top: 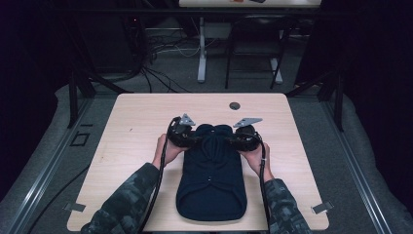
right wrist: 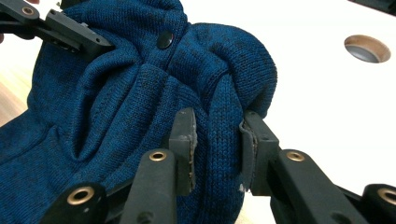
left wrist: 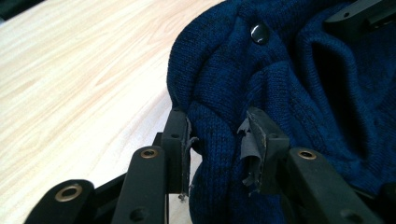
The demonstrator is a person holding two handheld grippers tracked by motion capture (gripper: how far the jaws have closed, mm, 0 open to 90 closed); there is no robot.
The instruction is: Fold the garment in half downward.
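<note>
Left claw (top: 191, 138) is clamped on a thick fold of the dark blue knitted garment (top: 212, 180) at its far left corner; in the left gripper view the knit bunches between both pads (left wrist: 181, 140), and the pad lining on the far one hangs torn and frayed. The garment lies folded lengthwise down the middle of the desk (top: 131, 126), near end toward the person, far end gathered and raised between the two claws; a dark button (left wrist: 259, 33) sits on the raised part. Right claw (top: 234, 140) is likewise closed on a fold at the far right corner, knit pinched between its pads (right wrist: 186, 135).

Risks, as judged: the bulky knit may creep out of either grip, the frayed lining aggravating this; uneven lifting would skew the fold; a hole (top: 234, 106) in the desk lies beyond, where cloth could snag.
</note>
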